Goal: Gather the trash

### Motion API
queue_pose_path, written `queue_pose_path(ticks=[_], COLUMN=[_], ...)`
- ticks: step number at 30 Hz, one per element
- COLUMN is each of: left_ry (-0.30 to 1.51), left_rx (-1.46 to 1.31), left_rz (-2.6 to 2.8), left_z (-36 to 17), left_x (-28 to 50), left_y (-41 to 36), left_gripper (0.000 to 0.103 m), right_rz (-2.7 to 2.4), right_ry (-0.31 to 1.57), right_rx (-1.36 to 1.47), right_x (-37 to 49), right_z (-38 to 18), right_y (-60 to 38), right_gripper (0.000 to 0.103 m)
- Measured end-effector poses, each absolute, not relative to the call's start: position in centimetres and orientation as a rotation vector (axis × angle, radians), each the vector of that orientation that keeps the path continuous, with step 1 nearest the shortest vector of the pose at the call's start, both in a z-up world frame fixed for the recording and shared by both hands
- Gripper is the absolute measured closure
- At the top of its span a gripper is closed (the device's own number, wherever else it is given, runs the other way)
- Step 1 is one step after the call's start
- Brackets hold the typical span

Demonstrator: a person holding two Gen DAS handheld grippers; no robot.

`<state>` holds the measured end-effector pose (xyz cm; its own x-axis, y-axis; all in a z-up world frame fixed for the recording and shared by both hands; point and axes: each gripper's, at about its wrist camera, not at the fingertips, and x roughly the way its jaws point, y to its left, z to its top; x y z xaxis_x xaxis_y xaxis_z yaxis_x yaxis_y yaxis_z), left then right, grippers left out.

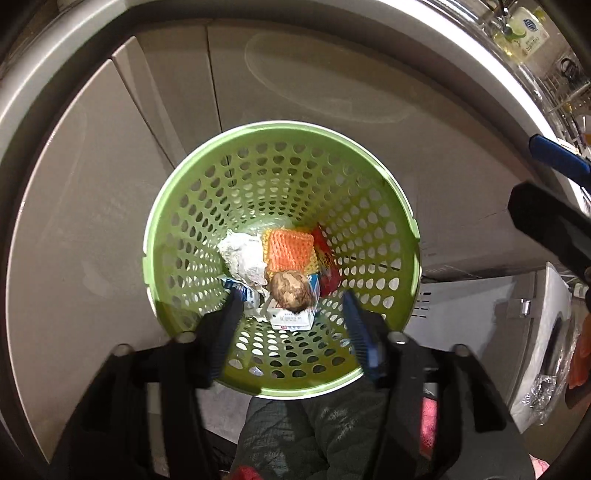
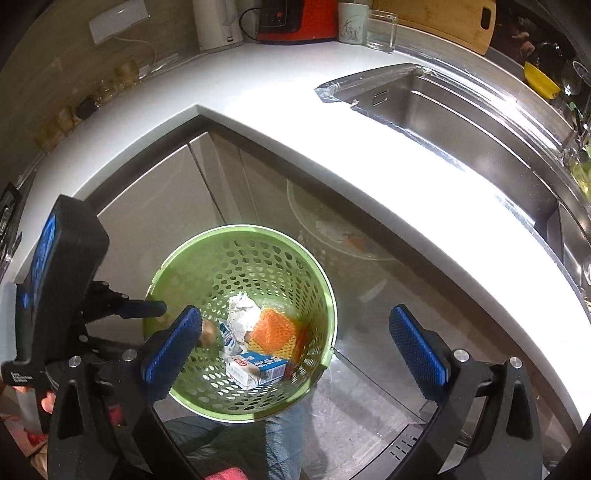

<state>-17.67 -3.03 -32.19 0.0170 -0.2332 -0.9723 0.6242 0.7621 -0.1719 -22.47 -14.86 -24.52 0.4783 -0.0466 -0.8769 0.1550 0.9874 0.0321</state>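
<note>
A green perforated basket (image 1: 177,206) stands on the floor below the counter; it also shows in the right wrist view (image 2: 317,280). Inside lie crumpled white paper (image 1: 242,258), an orange net (image 1: 290,249), a brown crumpled ball (image 1: 291,290), a small white and blue carton (image 1: 291,317) and a red wrapper (image 1: 328,277). My left gripper (image 1: 293,328) is open and empty, right above the basket. My right gripper (image 2: 295,343) is open wide and empty, above the basket's right side. The carton (image 2: 258,369), paper (image 2: 242,314) and net (image 2: 273,330) show there too.
Beige cabinet doors (image 1: 92,184) stand behind the basket. A white counter (image 2: 332,122) with a steel sink (image 2: 461,122) runs above. A kettle (image 2: 218,22), a red appliance (image 2: 299,18) and a cutting board (image 2: 443,18) stand at the back. My knees (image 1: 314,435) are below the basket.
</note>
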Motion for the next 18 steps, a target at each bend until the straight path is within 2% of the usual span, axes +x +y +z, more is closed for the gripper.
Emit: queue_pose_path(ticks=[1, 4, 11, 18], left_ry=[1.405, 1.420, 1.412, 1.309], left_rx=[0.350, 0.355, 0.317, 0.295], left_rz=[-0.679, -0.671, -0.602, -0.515], left_z=[-32.3, -32.6, -31.6, -27.5], left_x=[-17.8, -17.8, -16.7, -16.5], left_y=[-3.0, -3.0, -1.2, 0.7], left_gripper=[0.021, 0.016, 0.015, 0.012], right_rz=[-0.127, -0.132, -0.122, -0.138], right_ry=[1.067, 1.074, 1.079, 1.070], right_rx=[0.118, 0.127, 0.130, 0.125], right_x=[-22.6, -22.7, -22.5, -22.1], right_z=[-24.6, -24.8, -25.0, -24.4], right_y=[-15.1, -15.5, -15.4, -15.1], right_gripper=[0.002, 0.002, 0.002, 0.002])
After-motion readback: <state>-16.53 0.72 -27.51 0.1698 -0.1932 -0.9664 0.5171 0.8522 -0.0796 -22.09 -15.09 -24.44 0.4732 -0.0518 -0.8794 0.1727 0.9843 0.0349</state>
